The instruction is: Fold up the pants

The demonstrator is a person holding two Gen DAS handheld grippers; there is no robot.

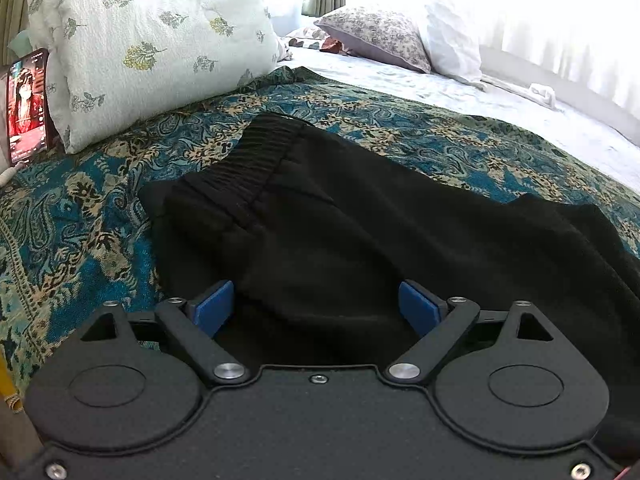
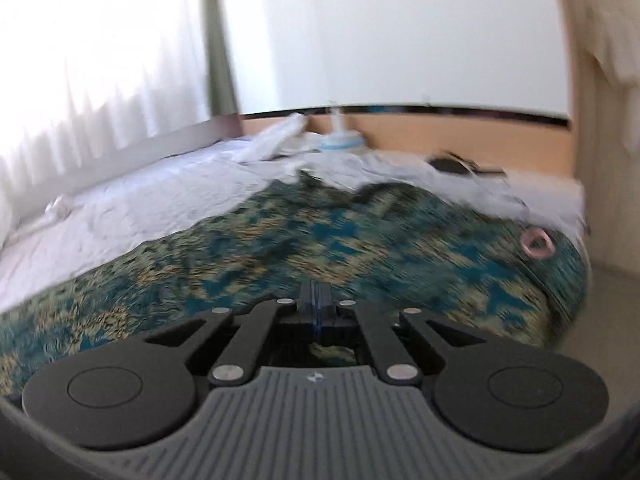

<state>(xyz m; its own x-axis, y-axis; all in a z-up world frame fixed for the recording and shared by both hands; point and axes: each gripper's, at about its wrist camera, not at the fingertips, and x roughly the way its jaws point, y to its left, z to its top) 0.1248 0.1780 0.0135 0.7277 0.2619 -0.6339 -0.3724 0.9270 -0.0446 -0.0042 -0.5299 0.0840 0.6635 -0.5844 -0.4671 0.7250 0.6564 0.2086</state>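
Note:
Black pants (image 1: 320,216) lie on a teal and gold patterned bedspread (image 1: 80,216), with the elastic waistband (image 1: 256,156) at the far left. My left gripper (image 1: 316,304) is open, its blue pads (image 1: 212,306) spread wide just above the near part of the pants, holding nothing. My right gripper (image 2: 316,304) is shut with its pads pressed together and nothing between them, above the bedspread (image 2: 280,240). The right wrist view is motion-blurred and shows no pants.
A floral white pillow (image 1: 160,40) and a phone with a lit screen (image 1: 26,104) are at the far left. More pillows (image 1: 376,36) and white sheets (image 1: 480,92) lie beyond. A pink ring (image 2: 538,243) lies near the bed's right edge; a wooden board (image 2: 440,132) stands behind.

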